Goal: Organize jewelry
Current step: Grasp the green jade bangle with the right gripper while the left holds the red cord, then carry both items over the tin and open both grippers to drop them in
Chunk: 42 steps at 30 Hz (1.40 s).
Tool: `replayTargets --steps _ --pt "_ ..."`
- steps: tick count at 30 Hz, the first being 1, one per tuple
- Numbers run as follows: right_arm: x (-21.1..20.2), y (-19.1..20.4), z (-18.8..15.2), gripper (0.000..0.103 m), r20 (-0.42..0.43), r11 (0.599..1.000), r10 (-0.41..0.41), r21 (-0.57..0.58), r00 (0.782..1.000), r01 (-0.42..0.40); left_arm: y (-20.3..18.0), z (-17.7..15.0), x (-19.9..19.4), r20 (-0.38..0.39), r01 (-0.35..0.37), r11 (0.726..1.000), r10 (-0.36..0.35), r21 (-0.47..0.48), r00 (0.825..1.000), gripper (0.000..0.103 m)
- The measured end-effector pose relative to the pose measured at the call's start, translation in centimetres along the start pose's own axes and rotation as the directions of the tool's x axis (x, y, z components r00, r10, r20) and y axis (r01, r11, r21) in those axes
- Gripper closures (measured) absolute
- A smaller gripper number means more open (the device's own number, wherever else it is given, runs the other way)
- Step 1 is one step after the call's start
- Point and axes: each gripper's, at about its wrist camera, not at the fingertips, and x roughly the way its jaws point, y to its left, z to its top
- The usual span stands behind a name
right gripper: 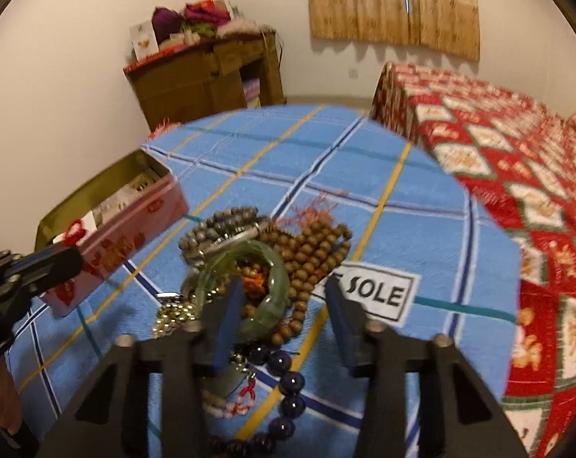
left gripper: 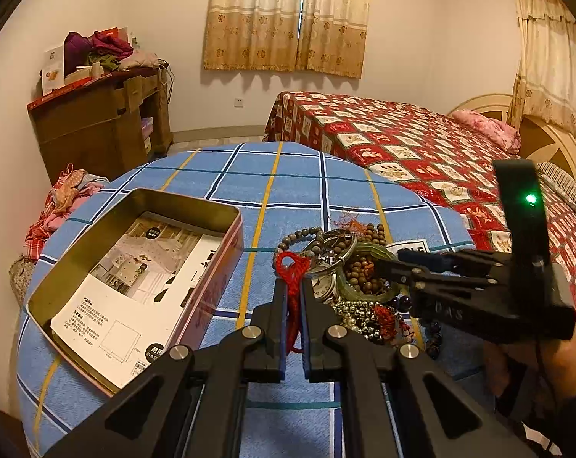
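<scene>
My left gripper [left gripper: 295,286] is shut on a red knotted cord [left gripper: 292,267] and holds it above the cloth, between the tin and the jewelry pile. The open pink tin [left gripper: 196,305] lies to its left, a printed card in its bottom; it also shows in the right wrist view [right gripper: 135,236]. The jewelry pile [left gripper: 349,278] holds grey and brown bead strings, a green bangle [right gripper: 276,286], a watch and dark purple beads [right gripper: 292,381]. My right gripper [right gripper: 284,305] is open, its jaws over the green bangle and the brown beads [right gripper: 318,252].
The pile and tin lie on a blue checked cloth [left gripper: 288,183] over a round table. A bed with a red patterned cover [left gripper: 402,141] stands at the right. A wooden cabinet [left gripper: 97,122] with clothes on top stands at the back left.
</scene>
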Motion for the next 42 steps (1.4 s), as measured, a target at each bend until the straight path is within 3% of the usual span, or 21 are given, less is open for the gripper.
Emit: replayTargets --steps 8,21,42 --pt "-1.9 -0.1 -0.9 0.091 0.02 1.0 0.018 0.008 1.0 -0.018 0.1 0.0 -0.2 0.013 -0.012 1.0 0.011 0.007 1.0 0.099" --pt "-4.6 1.0 -0.9 0.092 0.086 0.999 0.028 -0.032 0.996 -0.025 -0.3 0.0 -0.7 0.026 -0.091 0.995 0.09 0.044 0.996 0.098" --pt "-5.0 2.8 0.5 0.092 0.099 0.994 0.083 -0.076 0.992 -0.076 0.2 0.0 -1.3 0.039 -0.146 0.987 0.144 0.061 0.989 0.098"
